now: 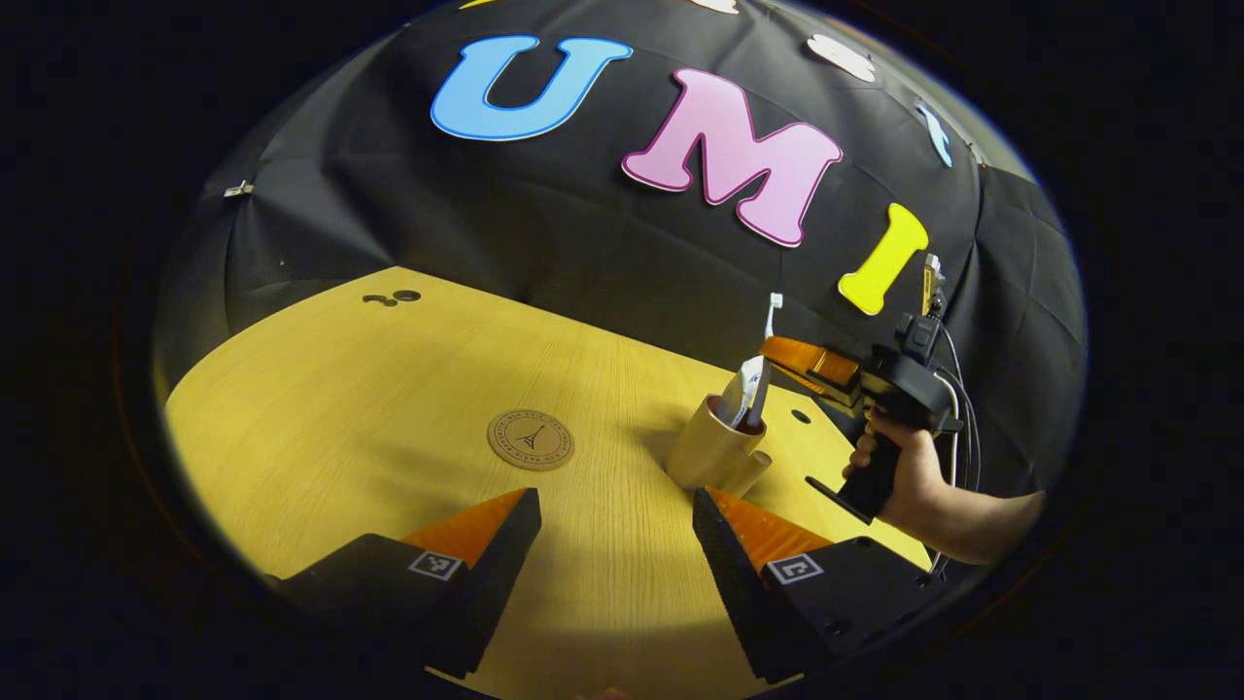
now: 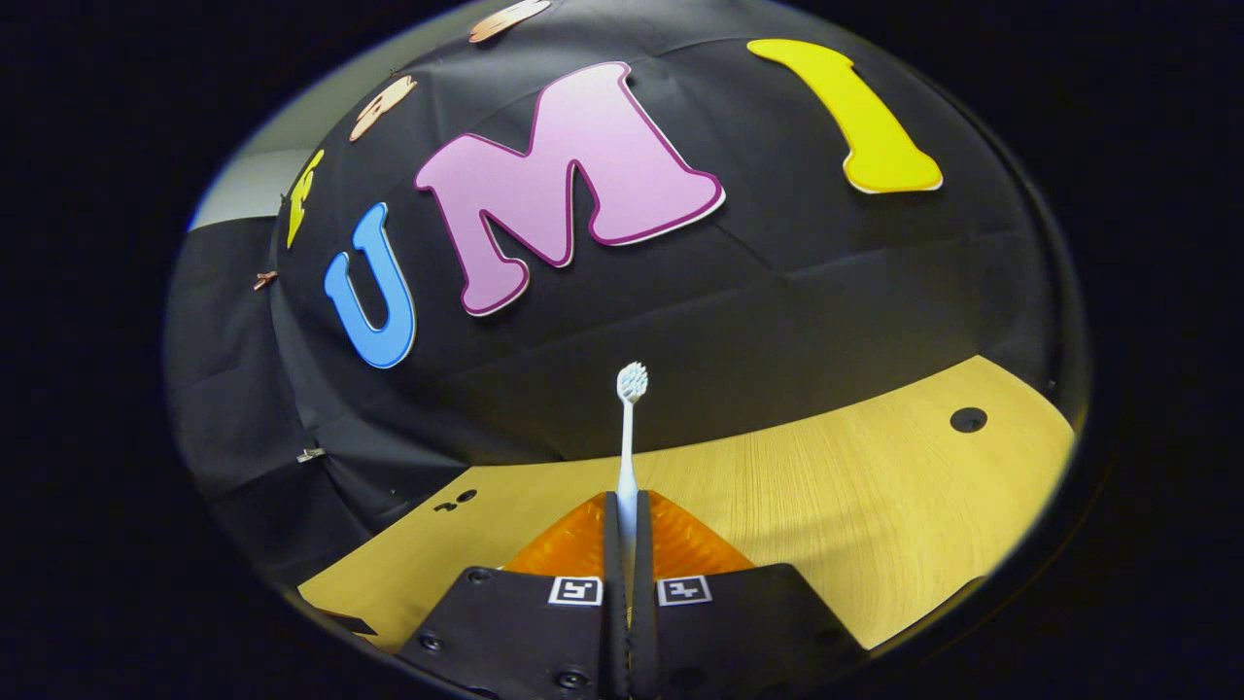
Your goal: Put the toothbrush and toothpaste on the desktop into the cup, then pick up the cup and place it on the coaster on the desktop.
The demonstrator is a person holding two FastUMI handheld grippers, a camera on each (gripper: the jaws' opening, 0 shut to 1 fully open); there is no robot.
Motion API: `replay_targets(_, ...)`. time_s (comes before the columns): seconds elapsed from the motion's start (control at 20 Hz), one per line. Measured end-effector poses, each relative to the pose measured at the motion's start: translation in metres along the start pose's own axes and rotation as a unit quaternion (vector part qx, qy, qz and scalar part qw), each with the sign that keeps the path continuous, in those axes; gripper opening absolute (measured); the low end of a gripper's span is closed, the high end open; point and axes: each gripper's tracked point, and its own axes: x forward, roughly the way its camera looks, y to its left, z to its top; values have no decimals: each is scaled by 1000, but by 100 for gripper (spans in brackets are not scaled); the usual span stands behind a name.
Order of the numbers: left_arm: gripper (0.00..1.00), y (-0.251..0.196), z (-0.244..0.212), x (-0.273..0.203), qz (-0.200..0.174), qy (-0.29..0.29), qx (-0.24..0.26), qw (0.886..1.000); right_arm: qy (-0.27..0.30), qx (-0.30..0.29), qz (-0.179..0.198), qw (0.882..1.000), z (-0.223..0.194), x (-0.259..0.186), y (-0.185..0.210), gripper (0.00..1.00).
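Left gripper: nearest in the left gripper view, fingers spread wide over bare desktop, grasping nothing. Coaster: round, flat on the wood just beyond the fingertips, unoccupied. Cup: cream, standing right of the coaster and apart from it, handle turned toward the near side. Toothpaste: white tube lodged upright inside the cup, its top above the rim. Toothbrush: handle reaching down into the cup mouth, head pointing up against the booth wall. Right gripper: held by a hand at the far right, fingers clenched on the toothbrush handle; in the right gripper view the two fingers press together on the handle and the bristled head rises straight ahead. Step in hand, as judged: dropping the toothbrush into the cup, toothpaste apparently already in. Next move calls for releasing the brush so it settles beside the tube, drawing the fingers off without tipping the cup, then gripping the cup and carrying it left onto the coaster.
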Motion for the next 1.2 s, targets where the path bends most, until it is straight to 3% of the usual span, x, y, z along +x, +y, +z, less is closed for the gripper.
replay_targets(0.25, 97, 4, 2, 3, -2, -4, -4, 1000, -1, -15, 0, 1000, -19, -6, -3, 12)
replay_targets(0.3, 97, 4, 1, 4, -2, -3, -3, 1000, -1, -15, 1, 1000, -20, -10, -4, 28)
replay_targets(0.4, 98, 3, 0, 2, -1, 4, 0, 1000, 2, -15, 4, 1000, -22, -21, -2, 39)
replay_targets(0.45, 98, 1, 1, 1, -2, 6, 1, 1000, 5, -17, 4, 1000, -22, -27, -2, 40)
replay_targets(0.5, 98, 0, 2, -5, -2, 8, 4, 1000, 9, -19, 2, 1000, -20, -33, -1, 66)
replay_targets(0.65, 98, -1, 10, -26, 7, 17, 18, 1000, 20, -2, 3, 1000, -9, -52, 6, 64)
replay_targets(0.7, 98, 0, 14, -33, 11, 18, 23, 1000, 25, 4, 2, 1000, -3, -59, 8, 92)
replay_targets(0.75, 98, 1, 16, -39, 14, 19, 24, 999, 29, 4, -6, 1000, 3, -64, 8, 96)
replay_targets(0.85, 98, -1, 16, -50, 11, 26, 26, 999, 40, -2, -15, 999, 14, -73, 12, 96)
replay_targets(1.2, 98, 9, 6, -79, 10, 58, 32, 998, 155, -13, -63, 986, 8, -84, 23, 98)
